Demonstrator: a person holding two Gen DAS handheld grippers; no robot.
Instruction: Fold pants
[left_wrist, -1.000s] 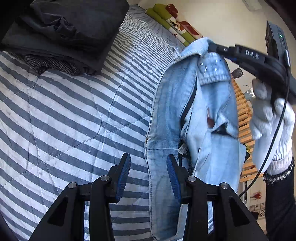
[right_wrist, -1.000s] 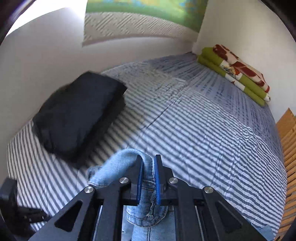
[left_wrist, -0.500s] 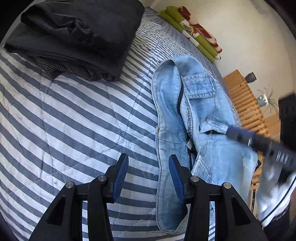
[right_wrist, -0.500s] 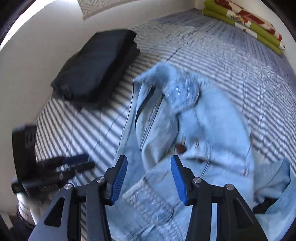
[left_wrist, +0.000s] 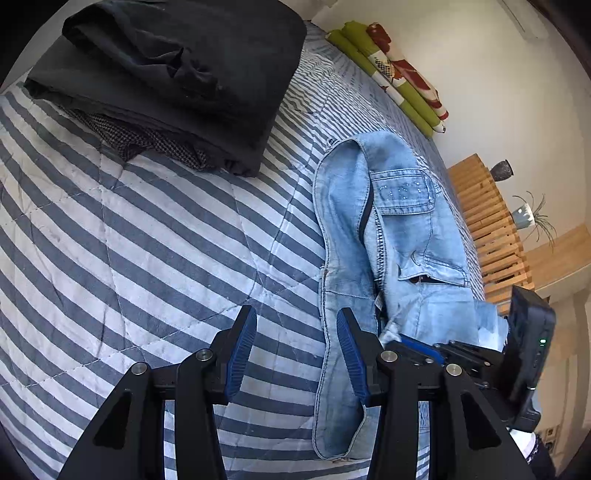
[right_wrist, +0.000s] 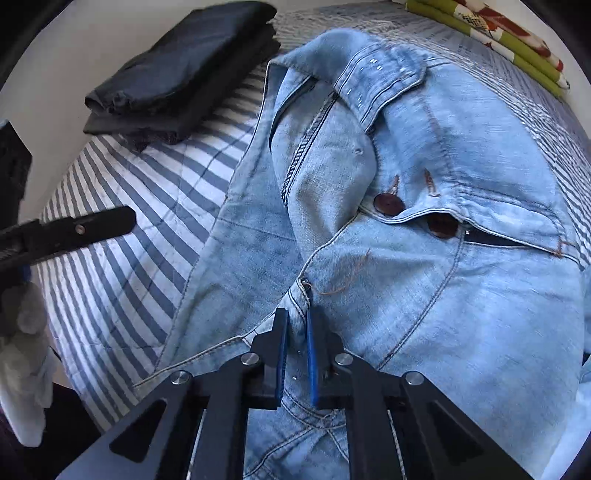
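Light-blue denim pants (right_wrist: 424, 229) spread on a striped bedcover (left_wrist: 129, 240), waistband area and two brown buttons (right_wrist: 387, 204) just ahead of the right gripper (right_wrist: 295, 354). Right gripper closing, pads nearly together with a fold of denim pinched between them near a seam and a loose brown thread. Left gripper (left_wrist: 295, 347) standing about half open above bare stripes, nothing between its pads; left edge of the pants just to the right of its right finger, not touched. No containers in either view. Ahead and to the left of both grippers: a stack of folded dark clothes (left_wrist: 177, 74), well apart from the pants, with a checked fabric (left_wrist: 140, 140) showing under it. Far ahead, against the wall: a folded green, white and red blanket (left_wrist: 399, 74). Nothing lying between the grippers and the pants. Left wrist view alone: a wooden slatted frame (left_wrist: 487, 229) to the right beyond the bed, a dark vase (left_wrist: 501, 170), a potted plant (left_wrist: 528, 216), and the black body of the right gripper low at the right edge. Right wrist view alone: the buttons, an open pocket slit, one black finger of the left gripper at the left edge, and a white-gloved hand (right_wrist: 26, 362) below it.
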